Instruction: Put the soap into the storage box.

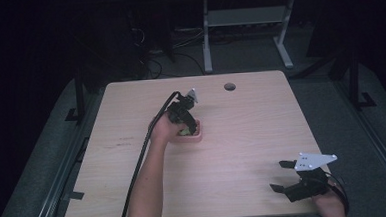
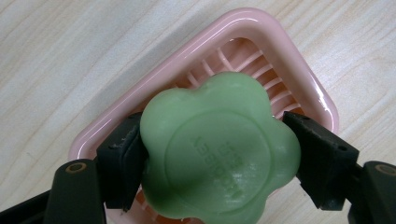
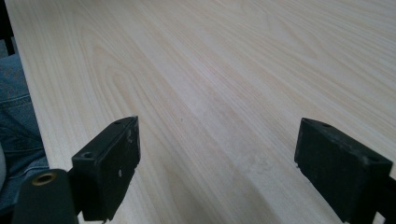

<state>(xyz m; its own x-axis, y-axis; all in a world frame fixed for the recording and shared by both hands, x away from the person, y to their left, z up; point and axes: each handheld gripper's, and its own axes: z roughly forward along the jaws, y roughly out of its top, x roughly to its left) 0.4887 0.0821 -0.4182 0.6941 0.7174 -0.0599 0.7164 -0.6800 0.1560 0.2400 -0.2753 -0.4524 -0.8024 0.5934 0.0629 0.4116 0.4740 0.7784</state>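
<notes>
A green flower-shaped soap (image 2: 219,149) sits between the two black jaws of my left gripper (image 2: 212,161), which is shut on it just above a pink slatted soap dish (image 2: 275,42). From above, that gripper (image 1: 186,125) points down into the pink dish (image 1: 197,137) near the middle of the wooden table (image 1: 233,151), with a little green of the soap (image 1: 185,132) peeking out. My right gripper (image 1: 279,176) rests open at the table's front right corner, and its own view shows the jaws of the right gripper (image 3: 217,158) wide apart over bare wood.
A round cable hole (image 1: 229,86) lies near the table's far edge. The left gripper's black cable (image 1: 139,166) trails along the forearm toward the front edge. Desk legs (image 1: 206,37) and cables stand on the floor beyond. A jeans-clad leg (image 3: 16,126) shows past the table edge.
</notes>
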